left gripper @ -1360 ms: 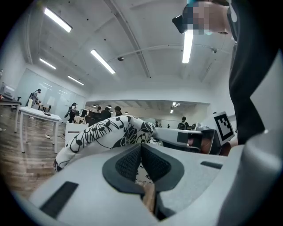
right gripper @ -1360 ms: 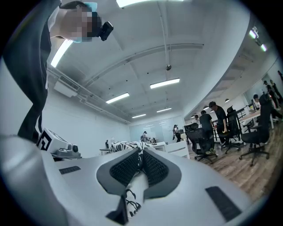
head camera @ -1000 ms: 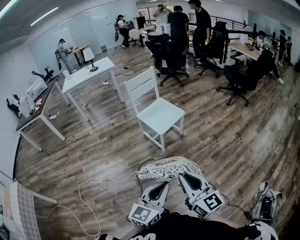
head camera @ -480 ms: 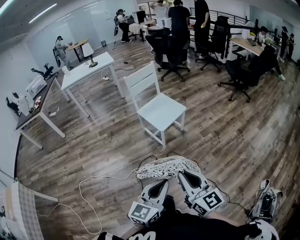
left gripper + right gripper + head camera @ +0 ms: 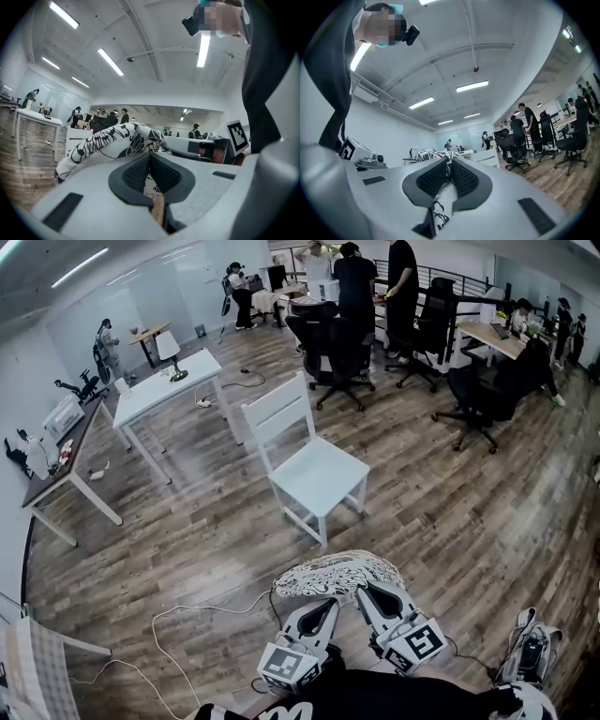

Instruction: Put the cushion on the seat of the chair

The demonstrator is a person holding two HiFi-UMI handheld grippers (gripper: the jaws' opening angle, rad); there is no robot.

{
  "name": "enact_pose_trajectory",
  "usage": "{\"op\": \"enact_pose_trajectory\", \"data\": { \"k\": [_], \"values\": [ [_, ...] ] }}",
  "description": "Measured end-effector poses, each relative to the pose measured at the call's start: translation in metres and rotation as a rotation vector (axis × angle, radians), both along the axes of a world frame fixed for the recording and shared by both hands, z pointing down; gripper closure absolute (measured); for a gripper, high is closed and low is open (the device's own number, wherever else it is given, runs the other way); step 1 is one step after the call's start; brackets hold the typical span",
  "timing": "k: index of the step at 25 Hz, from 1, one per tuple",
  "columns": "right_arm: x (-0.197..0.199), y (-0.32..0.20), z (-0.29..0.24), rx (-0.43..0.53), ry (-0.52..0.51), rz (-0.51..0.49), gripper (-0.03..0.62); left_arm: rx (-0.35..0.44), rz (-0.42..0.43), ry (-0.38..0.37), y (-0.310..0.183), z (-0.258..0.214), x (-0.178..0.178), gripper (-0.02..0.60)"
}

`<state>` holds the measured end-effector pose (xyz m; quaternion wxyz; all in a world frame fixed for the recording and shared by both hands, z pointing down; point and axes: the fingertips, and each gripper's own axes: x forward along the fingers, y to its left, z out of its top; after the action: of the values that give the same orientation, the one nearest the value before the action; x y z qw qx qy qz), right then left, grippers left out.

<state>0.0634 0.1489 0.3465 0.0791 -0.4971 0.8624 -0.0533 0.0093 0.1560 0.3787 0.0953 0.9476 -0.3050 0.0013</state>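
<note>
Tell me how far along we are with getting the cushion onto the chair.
Done: the cushion is picked up, with the left gripper and right gripper both clamped on its near edge. In hand: it hangs over the floor, short of the chair. Left: reaching the chair and laying it on the bare seat.

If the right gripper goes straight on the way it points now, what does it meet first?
Beyond the cushion it grips, probably the white chair, with only bare floor between. The right gripper may aim slightly left of it; depth is unclear.
</note>
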Motion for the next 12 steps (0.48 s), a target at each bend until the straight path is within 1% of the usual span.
{"op": "enact_pose_trajectory", "data": {
  "k": [5, 12],
  "values": [
    [-0.002, -0.038, -0.004, -0.001, 0.006, 0.015, 0.554, -0.009, 0.010, -0.001, -0.039, -0.004, -0.004, 0.575],
    [-0.011, -0.095, -0.016, 0.009, 0.006, 0.039, 0.554, 0.019, 0.023, 0.002, -0.098, -0.018, -0.017, 0.575]
  ]
}}
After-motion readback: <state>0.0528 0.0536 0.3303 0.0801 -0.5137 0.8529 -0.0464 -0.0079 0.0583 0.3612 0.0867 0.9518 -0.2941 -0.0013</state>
